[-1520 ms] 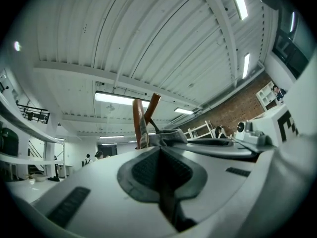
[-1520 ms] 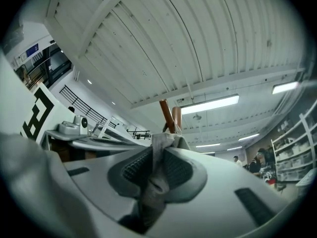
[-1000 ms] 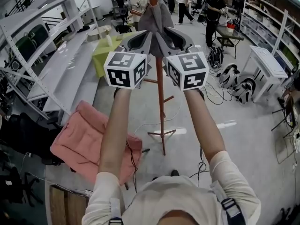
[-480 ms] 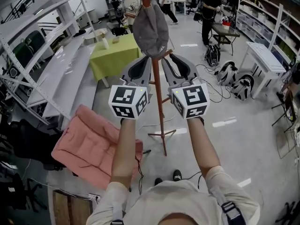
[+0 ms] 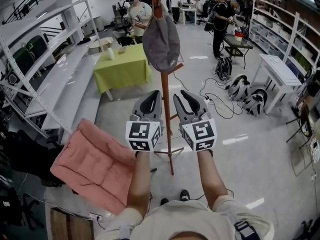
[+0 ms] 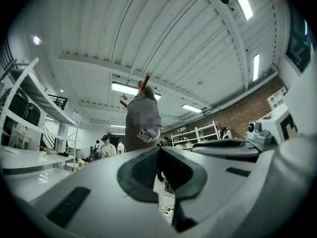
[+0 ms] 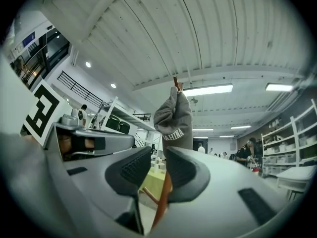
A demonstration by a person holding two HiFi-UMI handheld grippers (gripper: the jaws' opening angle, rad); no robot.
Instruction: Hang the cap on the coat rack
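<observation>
Since the cap already hangs on the rack, the task reads as essentially complete, and the remaining concern is a clean withdrawal.

1. Coat rack [image 5: 164, 84]: a slender reddish-brown pole standing upright on thin splayed feet on the workshop floor. In the head view it runs up between the two grippers.
2. Cap [image 5: 161, 40]: grey, draped over the top of the pole with the crown hanging down and a short side peg [image 5: 175, 65] showing just below it. How deeply it is seated on the top cannot be told.
3. Left gripper [image 5: 153, 96]: below the cap and well apart from it, just left of the pole. Its own view shows the pads a narrow gap apart with nothing between them.
4. Right gripper [image 5: 182, 96]: level with the left, just right of the pole. Its pads stand a little apart and empty; the pole and cap appear only in the distance through the gap.

Hazards:
- A sideways move of either gripper could strike the pole, because both flank it closely.
- A knock would likely rock the light stand and shake the loosely draped cap off.
</observation>
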